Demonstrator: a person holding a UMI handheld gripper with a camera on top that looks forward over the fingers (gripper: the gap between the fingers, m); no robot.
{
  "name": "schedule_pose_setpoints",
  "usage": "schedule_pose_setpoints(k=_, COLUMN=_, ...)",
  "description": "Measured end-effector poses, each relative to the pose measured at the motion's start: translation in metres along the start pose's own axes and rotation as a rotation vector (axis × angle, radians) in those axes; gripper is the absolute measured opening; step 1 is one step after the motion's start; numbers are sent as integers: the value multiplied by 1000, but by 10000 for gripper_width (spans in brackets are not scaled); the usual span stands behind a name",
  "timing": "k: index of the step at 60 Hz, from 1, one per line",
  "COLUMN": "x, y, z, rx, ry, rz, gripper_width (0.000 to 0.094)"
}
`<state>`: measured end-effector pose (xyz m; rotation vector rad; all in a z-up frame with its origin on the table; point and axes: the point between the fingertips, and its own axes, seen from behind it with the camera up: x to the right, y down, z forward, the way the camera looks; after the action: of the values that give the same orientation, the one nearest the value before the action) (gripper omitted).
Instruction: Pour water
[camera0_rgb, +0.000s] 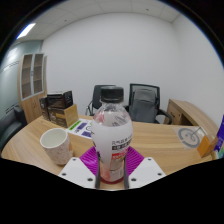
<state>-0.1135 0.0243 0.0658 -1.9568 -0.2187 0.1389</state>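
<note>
A clear plastic bottle (112, 135) with a white and pink label stands upright between my fingers. Both purple pads (90, 157) press against its lower body, so my gripper (112, 170) is shut on it. The bottle's base seems to be just above the wooden table (160, 140). A white mug (57, 146) stands on the table to the left of the bottle, a little beyond my left finger.
A booklet (82, 128) lies beyond the mug. A black box (57, 104) sits at the far left of the table. Two office chairs (143, 101) stand behind the table. A white clock-like disc (190, 135) and a yellow item (207, 147) lie at the right.
</note>
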Motion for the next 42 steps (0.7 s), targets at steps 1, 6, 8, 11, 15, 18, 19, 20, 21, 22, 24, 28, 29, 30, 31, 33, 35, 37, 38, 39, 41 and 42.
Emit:
schedule_pose_setpoints(k=1, x=0, y=2, z=0, rx=-3, ry=-1, rz=4, gripper_width=331)
schedule_pose_setpoints(k=6, x=1, y=1, z=-1, rx=6, ry=-4, rz=25, gripper_width=408)
schedule_pose_setpoints(k=8, x=2, y=2, z=-1, rx=1, ry=-6, rz=24, gripper_width=453)
schedule_pose_setpoints(k=11, x=1, y=4, z=-2, rx=-20, ry=-9, rz=26, gripper_width=507)
schedule_pose_setpoints(k=15, x=1, y=11, z=-6, rx=-67, ry=-8, rz=34, gripper_width=761)
schedule_pose_setpoints(k=18, x=1, y=15, z=-13, rx=-99, ry=0, rz=41, gripper_width=845)
schedule_pose_setpoints(k=19, x=1, y=15, z=-16, rx=-107, ry=5, rz=42, gripper_width=828)
schedule_pose_setpoints(k=20, x=2, y=15, z=-19, rx=-112, ry=11, rz=43, gripper_width=826)
schedule_pose_setpoints(k=21, x=3, y=14, z=-23, rx=-114, ry=18, rz=42, gripper_width=835)
schedule_pose_setpoints(k=22, x=3, y=13, z=-28, rx=-116, ry=26, rz=41, gripper_width=850)
schedule_pose_setpoints(k=24, x=4, y=11, z=-38, rx=-123, ry=43, rz=38, gripper_width=865)
schedule_pose_setpoints(k=28, x=1, y=6, z=-62, rx=-133, ry=62, rz=33, gripper_width=856)
schedule_pose_setpoints(k=29, x=0, y=5, z=-69, rx=-135, ry=67, rz=33, gripper_width=856)
schedule_pose_setpoints(k=30, x=-2, y=3, z=-76, rx=-137, ry=71, rz=31, gripper_width=856)
schedule_pose_setpoints(k=31, x=-3, y=1, z=-83, rx=-139, ry=76, rz=31, gripper_width=853)
schedule_pose_setpoints(k=33, x=-6, y=-2, z=-98, rx=-145, ry=90, rz=34, gripper_width=856)
schedule_pose_setpoints(k=35, x=-10, y=-7, z=-113, rx=-152, ry=105, rz=38, gripper_width=857)
schedule_pose_setpoints(k=37, x=-14, y=-8, z=-130, rx=-162, ry=122, rz=44, gripper_width=854)
schedule_pose_setpoints(k=38, x=-16, y=-8, z=-138, rx=-169, ry=130, rz=47, gripper_width=853)
schedule_pose_setpoints(k=39, x=-19, y=-8, z=-147, rx=-174, ry=137, rz=49, gripper_width=855)
schedule_pose_setpoints(k=41, x=-24, y=-10, z=-164, rx=-182, ry=150, rz=56, gripper_width=856)
schedule_pose_setpoints(k=42, x=-28, y=-11, z=-172, rx=-184, ry=155, rz=60, gripper_width=854)
